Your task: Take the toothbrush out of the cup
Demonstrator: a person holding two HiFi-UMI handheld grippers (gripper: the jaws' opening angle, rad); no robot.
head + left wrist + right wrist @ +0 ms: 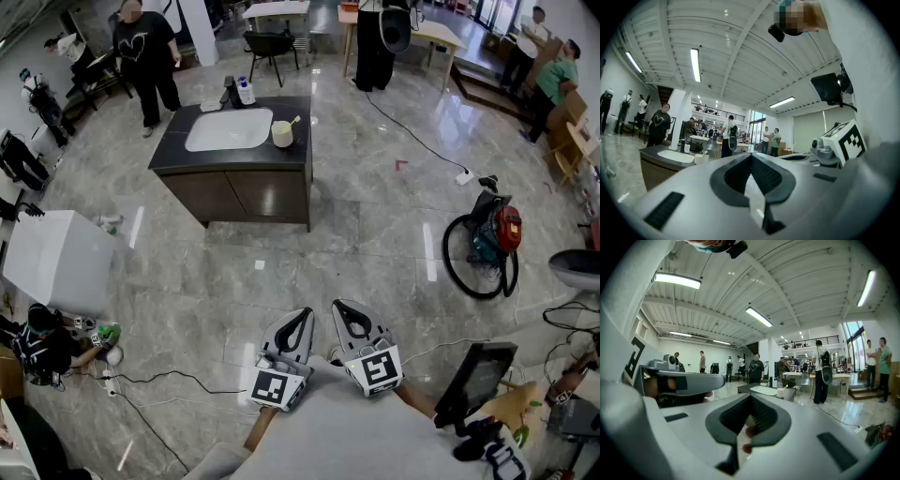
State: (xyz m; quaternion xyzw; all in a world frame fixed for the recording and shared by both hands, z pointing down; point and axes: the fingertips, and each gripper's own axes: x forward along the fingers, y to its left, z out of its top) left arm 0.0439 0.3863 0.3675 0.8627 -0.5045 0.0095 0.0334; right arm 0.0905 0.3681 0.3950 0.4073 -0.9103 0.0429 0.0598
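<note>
Left claw (pixel 301 319) and right claw (pixel 343 311) sit low in the head view, side by side, held about level over the grey marble floor (pixel 375 234) — both with jaws together, nothing between them. Each claw's own view agrees: pads meet at the tip, empty. Cup (pixel 282 134) stands on the dark counter (pixel 173 155), just at the right end of the white sink (pixel 229 129), well apart from both claws. Toothbrush (pixel 293 121) is in the cup, tilted, upper end leaning out over the rim to the right. Bottle (pixel 246 91) stands behind the sink near the counter's far edge. Person in black (pixel 146 52) stands on the floor past the counter's far left corner — not touching it.
</note>
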